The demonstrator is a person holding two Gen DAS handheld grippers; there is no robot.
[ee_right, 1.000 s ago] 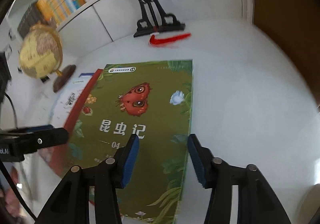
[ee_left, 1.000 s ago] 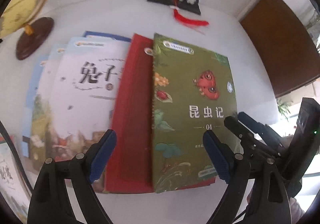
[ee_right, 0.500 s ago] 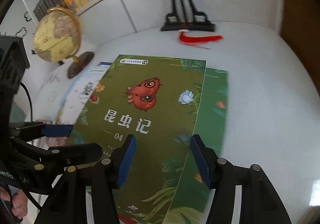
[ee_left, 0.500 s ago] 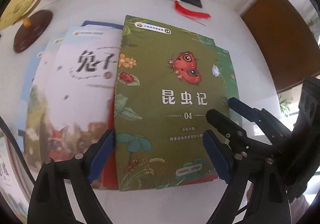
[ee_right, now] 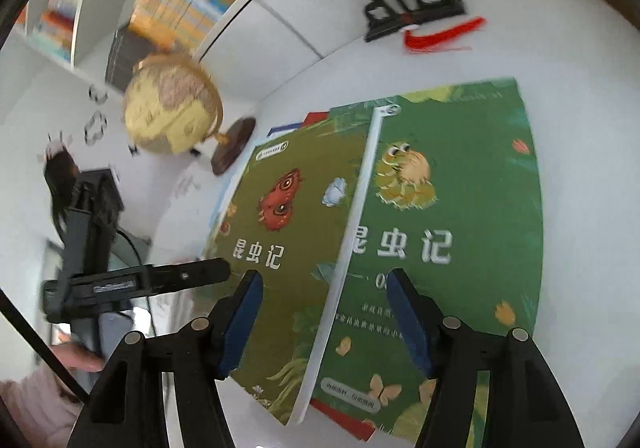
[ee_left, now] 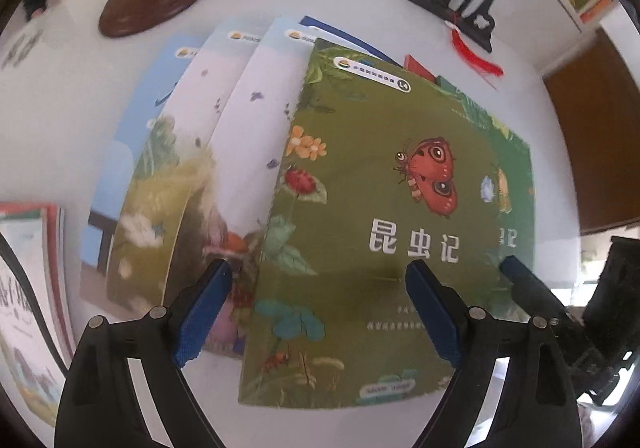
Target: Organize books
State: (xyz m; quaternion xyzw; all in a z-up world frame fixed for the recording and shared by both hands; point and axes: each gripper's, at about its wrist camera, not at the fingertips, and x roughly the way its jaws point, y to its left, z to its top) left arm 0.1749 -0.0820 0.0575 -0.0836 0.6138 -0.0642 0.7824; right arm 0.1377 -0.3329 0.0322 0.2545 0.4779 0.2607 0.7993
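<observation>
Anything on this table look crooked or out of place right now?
Yes: the olive-green butterfly-cover book is tilted, its white page edge raised off the darker green book. The pale-covered books beside it lie fanned rather than squared.

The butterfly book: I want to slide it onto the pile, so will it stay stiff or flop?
The butterfly book looks thin with a soft cover, so it will probably bend if held by one edge. Its cover looks glossy, so it may slip over the green book beneath. It is probably light.
</observation>
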